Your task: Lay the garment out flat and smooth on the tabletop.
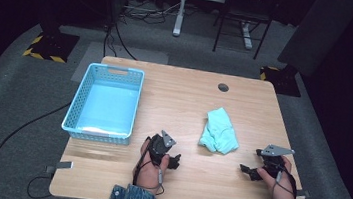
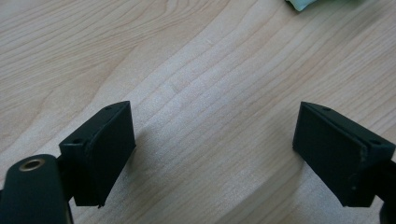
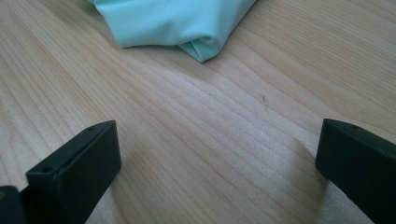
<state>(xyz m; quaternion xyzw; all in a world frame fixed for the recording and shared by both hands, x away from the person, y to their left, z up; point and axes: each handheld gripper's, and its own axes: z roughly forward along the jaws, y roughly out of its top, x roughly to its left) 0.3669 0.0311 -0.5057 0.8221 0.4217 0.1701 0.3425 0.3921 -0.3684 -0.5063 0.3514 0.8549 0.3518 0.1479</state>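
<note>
No writing, brand mark or label can be read on anything here; the mint-green cloth [image 1: 219, 131] is plain, and the black jaw pads carry just small screw holes.

The cloth is a soft, smooth fabric, crumpled into a loose folded bundle with rounded creases and one tucked corner pointing towards the right gripper [image 1: 246, 170]. It lies on the wooden table [image 1: 184, 105], ahead of that gripper and a little to its left, near but not touching. In the right gripper view the folded corner [image 3: 201, 49] sits beyond the gap between the jaws, which stand spread wide over bare wood and hold nothing.

The left gripper [image 1: 173, 160] rests low over the table with its jaws also spread wide and empty; in its own view a sliver of the cloth [image 2: 303, 3] shows far ahead to the right, probably its near edge. A light blue perforated basket [image 1: 78, 113] stands just beyond and left of the left gripper.
</note>
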